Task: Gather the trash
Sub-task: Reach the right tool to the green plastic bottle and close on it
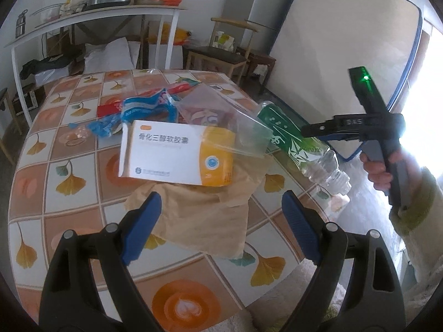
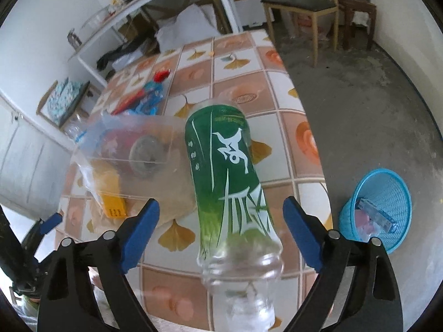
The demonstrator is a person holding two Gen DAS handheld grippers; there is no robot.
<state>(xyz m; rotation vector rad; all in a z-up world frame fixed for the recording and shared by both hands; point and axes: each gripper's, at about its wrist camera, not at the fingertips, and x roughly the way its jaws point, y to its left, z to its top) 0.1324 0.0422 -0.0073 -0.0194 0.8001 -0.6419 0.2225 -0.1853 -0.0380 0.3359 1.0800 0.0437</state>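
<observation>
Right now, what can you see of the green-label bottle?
The bottle is clear plastic with a green wrap label bearing white lettering and bamboo leaves. It lies on its side at the table edge, neck toward the camera and overhanging. It looks empty. A clear bag is against its left side. The right gripper straddles it, jaws open, not touching.

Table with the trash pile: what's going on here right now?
A person holds a gripper in each hand. The right gripper is open with the green-labelled plastic bottle lying between its fingers, not clamped. The left gripper hangs open over the brown paper near the medicine box. A blue wastebasket on the floor already holds some scraps.
</observation>
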